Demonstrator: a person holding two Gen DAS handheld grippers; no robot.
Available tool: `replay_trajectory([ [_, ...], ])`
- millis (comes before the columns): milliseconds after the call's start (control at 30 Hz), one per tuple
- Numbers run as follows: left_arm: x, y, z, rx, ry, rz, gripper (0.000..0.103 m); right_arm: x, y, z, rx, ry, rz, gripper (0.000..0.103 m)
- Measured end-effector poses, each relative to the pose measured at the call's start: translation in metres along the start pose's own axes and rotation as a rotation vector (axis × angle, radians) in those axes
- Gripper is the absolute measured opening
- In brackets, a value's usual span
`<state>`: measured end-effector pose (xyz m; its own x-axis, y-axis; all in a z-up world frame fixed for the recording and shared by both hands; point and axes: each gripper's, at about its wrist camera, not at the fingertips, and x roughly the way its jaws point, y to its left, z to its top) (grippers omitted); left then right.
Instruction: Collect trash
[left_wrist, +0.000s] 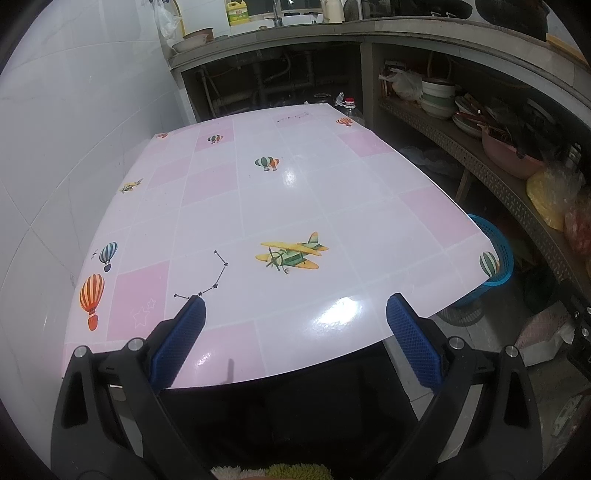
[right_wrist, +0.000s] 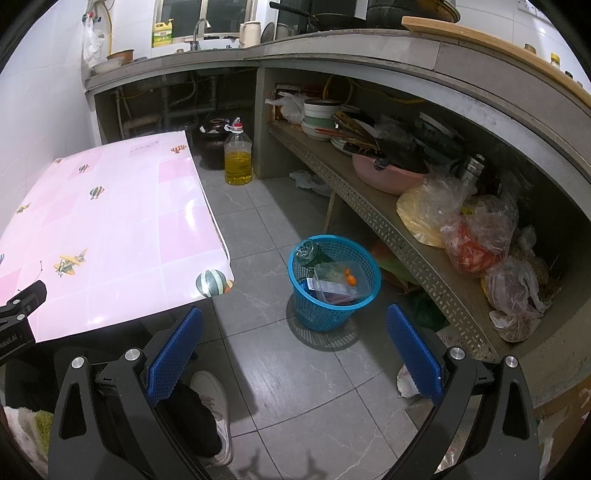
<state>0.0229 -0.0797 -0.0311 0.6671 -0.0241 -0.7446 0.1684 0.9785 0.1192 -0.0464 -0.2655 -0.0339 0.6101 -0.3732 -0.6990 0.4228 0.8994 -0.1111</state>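
Left gripper (left_wrist: 295, 306) spread wide, empty, low over pink table (left_wrist: 258, 192). Right gripper (right_wrist: 294, 317) likewise spread (nothing held), blue basket (right_wrist: 334, 284) of trash mid-frame.

Black tongs (left_wrist: 295, 306), blue mesh pads (left_wrist: 413, 343)

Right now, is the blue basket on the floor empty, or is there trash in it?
Not empty. The blue basket holds a glass bottle leaning against its rim and clear plastic packaging.

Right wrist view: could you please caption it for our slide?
Open right claw above a blue plastic basket of trash on grey floor tiles beside a pink table.
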Motion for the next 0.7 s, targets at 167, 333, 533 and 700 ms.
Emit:
replay_trajectory([
  [167,0.0005,0.0004,0.0005,0.0,0.001,-0.001,0.094,0.0003,-0.0004,0.0002,0.001,-0.001,-0.001,0.096],
  [333,0.0003,0.0003,0.0002,0.001,0.003,-0.001,0.094,0.0003,-0.0011,-0.0001,-0.001,0.0,0.0,0.096],
  [533,-0.0001,0.0,0.0,0.001,0.003,-0.001,0.094,0.0003,-0.0004,-0.0002,0.001,-0.001,-0.001,0.096],
  [700,0.0018,0.0013,-0.0022,0.003,0.008,-0.004,0.094,-0.0001,-0.001,-0.0006,0.002,0.0,0.0,0.096],
])
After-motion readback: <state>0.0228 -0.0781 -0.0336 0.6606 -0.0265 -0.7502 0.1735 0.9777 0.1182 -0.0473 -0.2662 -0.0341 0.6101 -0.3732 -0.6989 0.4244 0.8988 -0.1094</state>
